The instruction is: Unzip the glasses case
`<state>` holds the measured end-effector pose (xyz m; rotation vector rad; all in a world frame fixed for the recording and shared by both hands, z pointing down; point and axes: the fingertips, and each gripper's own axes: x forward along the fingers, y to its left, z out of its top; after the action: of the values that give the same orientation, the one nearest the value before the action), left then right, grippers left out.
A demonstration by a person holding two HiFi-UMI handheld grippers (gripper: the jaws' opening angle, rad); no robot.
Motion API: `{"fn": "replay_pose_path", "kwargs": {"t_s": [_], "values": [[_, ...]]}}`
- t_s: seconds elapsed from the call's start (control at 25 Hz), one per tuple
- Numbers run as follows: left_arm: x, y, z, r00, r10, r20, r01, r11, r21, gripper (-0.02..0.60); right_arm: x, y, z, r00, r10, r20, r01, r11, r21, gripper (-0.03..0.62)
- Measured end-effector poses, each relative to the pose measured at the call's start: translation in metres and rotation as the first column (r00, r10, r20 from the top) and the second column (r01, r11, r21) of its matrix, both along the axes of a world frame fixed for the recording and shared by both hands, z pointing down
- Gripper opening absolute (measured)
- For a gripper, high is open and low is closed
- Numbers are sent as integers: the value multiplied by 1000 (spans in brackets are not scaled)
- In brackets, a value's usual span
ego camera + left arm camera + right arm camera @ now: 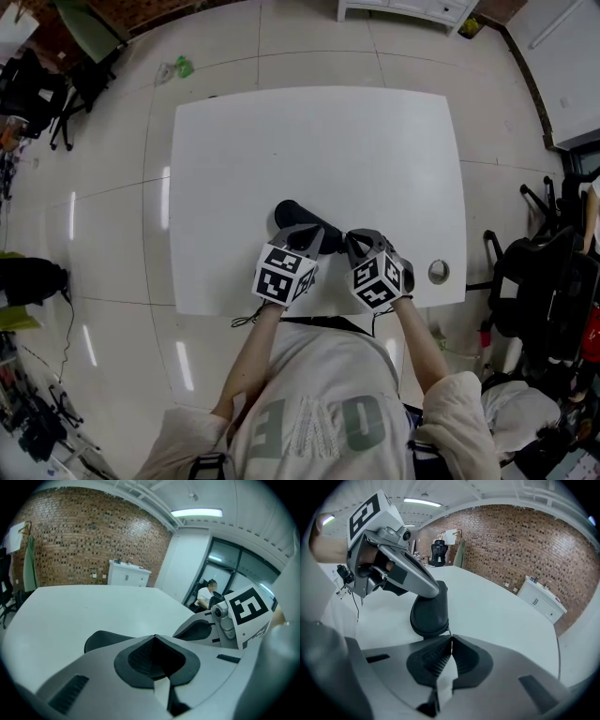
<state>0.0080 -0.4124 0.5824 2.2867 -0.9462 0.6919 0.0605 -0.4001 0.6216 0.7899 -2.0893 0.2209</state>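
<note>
The dark glasses case (292, 214) lies near the front edge of the table (375, 150), the left claw (154, 638) shut and pressing on top so it cannot slide, the right claw (450, 639) pinched shut on what looks like the tiny zip pull (449, 631), ready to tug.

Black glasses case (295, 215), white table (309, 141), red-brown brick wall (84, 536), cream floor tiles (112, 206)

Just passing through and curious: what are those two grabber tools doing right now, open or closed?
Left gripper: closed, empty, lying over the dark rounded glasses case.
Right gripper: closed, apparently pinching the case's thin zip pull.
</note>
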Motion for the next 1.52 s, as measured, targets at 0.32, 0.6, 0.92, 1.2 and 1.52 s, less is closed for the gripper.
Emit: {"fn": "replay_pose_path", "kwargs": {"t_s": [0.32,0.6,0.92,1.2,1.52], "values": [[-1,-2,-4,999,-20,-26,20,1000,-11,0,-6,-8,-2,999,-36,14,36,999,-3,3],[12,-3,-11,996,-57,-72,61,997,51,1,34,21,-66,940,260,221,-280,958,64,3],[-35,78,-133,899,-246,-363,347,905,246,1,75,89,-129,569,471,674,-497,850,-174,3],[-75,195,-166,883,-233,-406,371,878,302,2,87,221,-148,513,493,703,-573,806,-147,2],[-124,434,-181,851,-220,-477,410,845,342,1,45,456,-187,454,441,774,-611,787,-90,2]]}}
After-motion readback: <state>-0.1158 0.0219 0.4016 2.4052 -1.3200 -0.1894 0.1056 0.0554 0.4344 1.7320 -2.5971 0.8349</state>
